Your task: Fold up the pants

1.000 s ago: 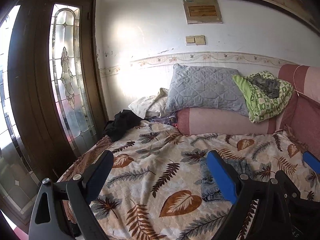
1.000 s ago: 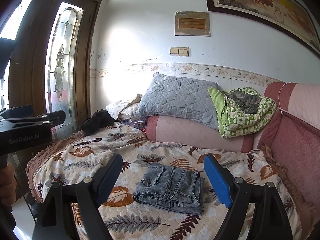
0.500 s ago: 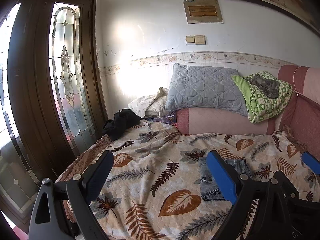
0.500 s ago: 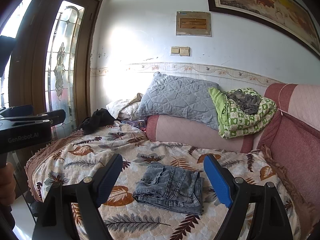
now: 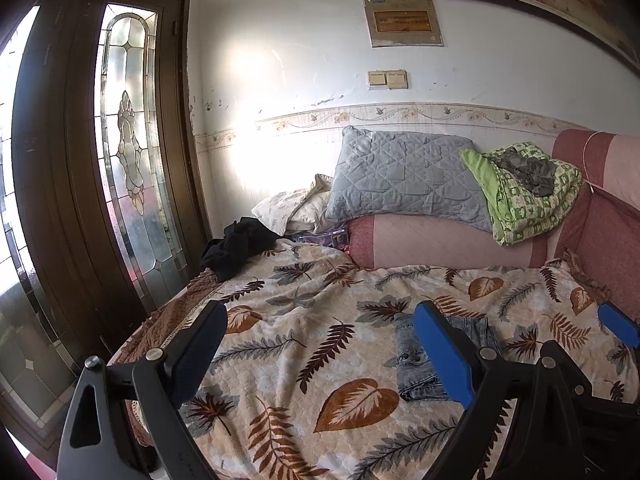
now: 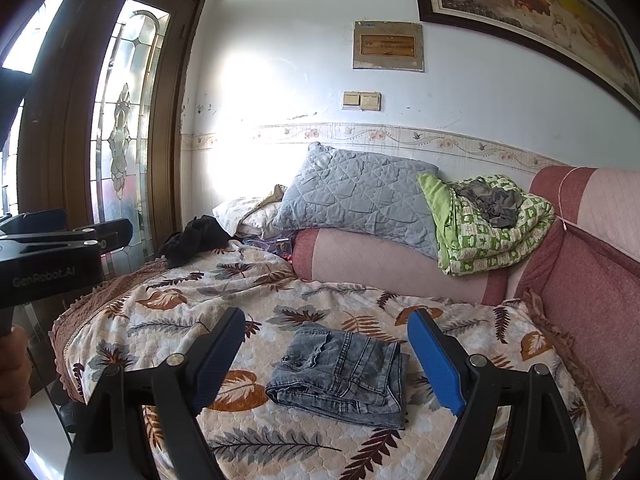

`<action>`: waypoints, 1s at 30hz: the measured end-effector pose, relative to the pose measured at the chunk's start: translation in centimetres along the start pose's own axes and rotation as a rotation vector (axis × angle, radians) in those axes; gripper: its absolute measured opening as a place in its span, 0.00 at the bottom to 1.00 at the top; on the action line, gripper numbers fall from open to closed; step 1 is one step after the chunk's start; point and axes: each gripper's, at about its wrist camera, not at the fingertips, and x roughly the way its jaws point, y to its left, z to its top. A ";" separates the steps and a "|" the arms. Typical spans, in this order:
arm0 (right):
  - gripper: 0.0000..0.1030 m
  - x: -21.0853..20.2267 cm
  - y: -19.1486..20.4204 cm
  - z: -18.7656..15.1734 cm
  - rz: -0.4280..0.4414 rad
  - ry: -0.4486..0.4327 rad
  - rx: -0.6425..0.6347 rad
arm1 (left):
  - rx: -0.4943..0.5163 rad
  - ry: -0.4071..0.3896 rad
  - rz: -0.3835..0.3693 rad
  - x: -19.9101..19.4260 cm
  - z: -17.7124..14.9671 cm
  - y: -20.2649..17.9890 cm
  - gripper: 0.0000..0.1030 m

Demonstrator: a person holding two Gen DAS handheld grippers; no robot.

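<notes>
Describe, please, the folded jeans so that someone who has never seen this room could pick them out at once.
Start at the pink sofa and its seat, covered by a leaf-print blanket. Toward the front of that blanket lies a flat, squarish bundle, the folded jeans. They are the only grey-blue denim there, unlike the crumpled black garment at the blanket's far corner or the grey quilted pillow on the backrest.

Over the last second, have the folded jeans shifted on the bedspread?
No. The folded jeans lie on the same spot of the leaf-print bedspread, beside the same brown leaf.
</notes>
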 end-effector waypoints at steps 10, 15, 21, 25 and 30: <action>0.83 0.5 0.2 0.1 0.005 0.007 -0.007 | 0.002 -0.005 -0.014 0.1 0.0 0.1 0.92; 0.83 0.9 0.3 0.0 0.009 0.014 -0.016 | 0.004 -0.005 -0.019 0.2 -0.1 0.1 0.92; 0.83 1.0 0.4 0.1 0.010 0.017 -0.017 | 0.005 0.001 -0.027 0.5 -0.2 0.2 0.92; 0.83 1.2 0.5 0.0 0.009 0.019 -0.018 | 0.005 0.003 -0.028 0.5 -0.2 0.2 0.92; 0.83 1.8 0.4 -0.3 0.009 0.031 -0.014 | 0.006 0.011 -0.037 0.9 -0.4 0.1 0.92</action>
